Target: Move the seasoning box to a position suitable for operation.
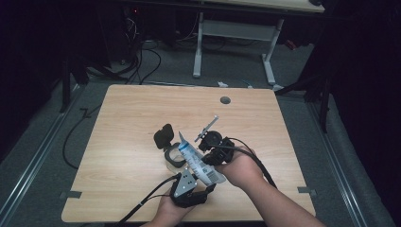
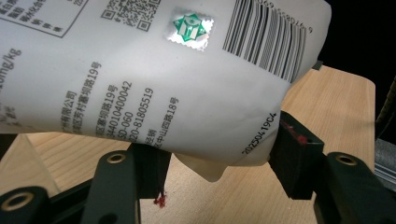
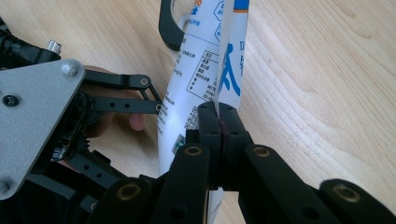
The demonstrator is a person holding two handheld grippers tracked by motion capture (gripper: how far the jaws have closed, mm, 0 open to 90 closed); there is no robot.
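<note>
A black cup (image 1: 166, 144) lies just beside the gripped pouch (image 1: 198, 161).

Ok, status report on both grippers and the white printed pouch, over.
Right gripper shut on white printed plastic pouch edge. Left gripper clamps its bottom end. Pouch held above wooden table; black-handled clear cup beneath.

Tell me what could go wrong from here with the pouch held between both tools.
The right tool pinches only a thin edge of the white pouch; it could slip or tear. The left tool straddles the pouch's bottom corner, so that end may sag. The glass jar underneath, with its black lid, might get knocked.
</note>
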